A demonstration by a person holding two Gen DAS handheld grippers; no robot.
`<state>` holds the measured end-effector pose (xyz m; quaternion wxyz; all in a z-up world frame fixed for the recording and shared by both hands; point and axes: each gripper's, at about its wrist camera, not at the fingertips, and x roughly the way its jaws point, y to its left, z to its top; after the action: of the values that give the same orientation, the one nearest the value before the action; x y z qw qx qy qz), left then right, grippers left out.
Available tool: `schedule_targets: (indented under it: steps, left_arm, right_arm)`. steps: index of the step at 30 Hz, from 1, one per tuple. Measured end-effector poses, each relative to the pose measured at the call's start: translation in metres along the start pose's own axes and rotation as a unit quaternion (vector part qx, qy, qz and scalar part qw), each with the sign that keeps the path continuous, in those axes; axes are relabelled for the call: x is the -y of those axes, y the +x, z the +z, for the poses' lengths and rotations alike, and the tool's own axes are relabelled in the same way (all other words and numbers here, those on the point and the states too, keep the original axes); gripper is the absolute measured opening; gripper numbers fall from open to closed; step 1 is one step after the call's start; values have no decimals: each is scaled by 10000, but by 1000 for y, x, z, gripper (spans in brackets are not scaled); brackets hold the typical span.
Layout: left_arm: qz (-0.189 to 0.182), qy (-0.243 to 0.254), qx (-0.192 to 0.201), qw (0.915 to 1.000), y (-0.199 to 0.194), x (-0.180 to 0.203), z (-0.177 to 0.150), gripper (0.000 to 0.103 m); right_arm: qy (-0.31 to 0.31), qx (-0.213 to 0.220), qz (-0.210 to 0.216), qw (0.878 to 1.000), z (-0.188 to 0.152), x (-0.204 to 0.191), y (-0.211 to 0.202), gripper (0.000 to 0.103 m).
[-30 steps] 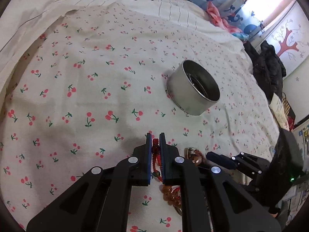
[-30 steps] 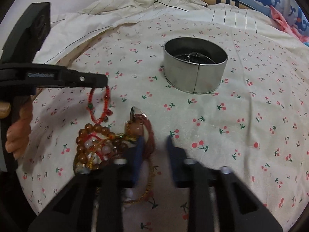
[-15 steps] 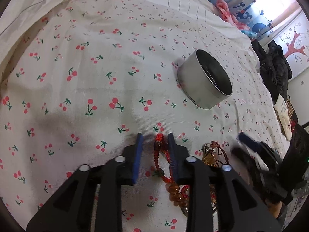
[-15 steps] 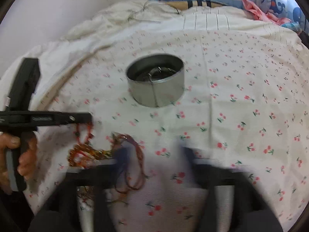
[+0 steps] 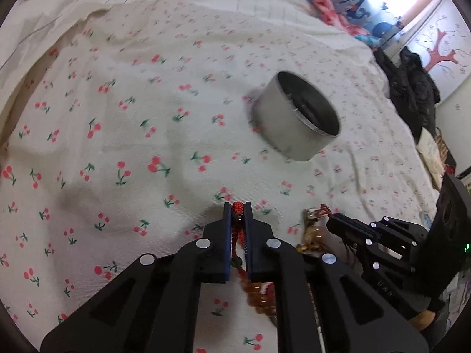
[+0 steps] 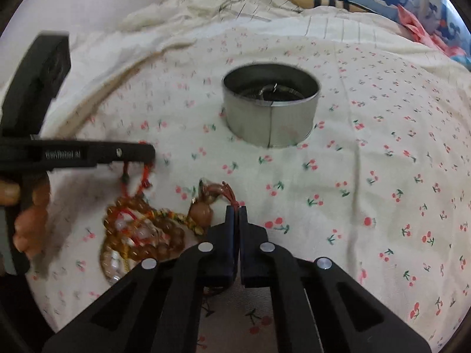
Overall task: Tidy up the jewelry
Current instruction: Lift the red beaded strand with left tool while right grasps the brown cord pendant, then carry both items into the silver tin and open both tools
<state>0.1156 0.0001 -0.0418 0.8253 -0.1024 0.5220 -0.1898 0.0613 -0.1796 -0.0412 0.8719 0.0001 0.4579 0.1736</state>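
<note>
Near the tin [image 6: 270, 111] on the bed [image 5: 147, 117], both claws had clamped down since half a second earlier. Left claw [image 5: 237, 209], open then, was clenched on the red cord bracelet [image 5: 237, 229], lifting it off the bead pile [image 6: 141, 235]. Right claw [image 6: 236, 210], also open then, had pinched the pendant cord [image 6: 228, 192]. Both pieces looked ready to carry to the tin; tangling with the pile seemed the risk.

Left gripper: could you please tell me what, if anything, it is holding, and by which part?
The left gripper is shut on the red braided cord bracelet, pinching its top loop while the rest hangs below.
</note>
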Motion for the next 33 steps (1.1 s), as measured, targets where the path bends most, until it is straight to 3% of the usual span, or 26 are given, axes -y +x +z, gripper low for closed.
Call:
schedule_targets:
  steps: [10,20,26,33]
  left_arm:
    - [-335,46,354,9988,-22,4,4,7]
    - [-253,147,394,9988,-21,9,3,7]
    - [10,351,552,9979,-25,16,3,7]
    - [-18,553,783,9954,-36,31,5,7]
  right_arm:
    - [778,754,462,9930,6,29,-38,4]
    - [537,714,278,9956,8,21,-37,4]
    - [436,703,82,9965,8,17,-36,4]
    - [359,803,-97,9961,10,16,-42,4]
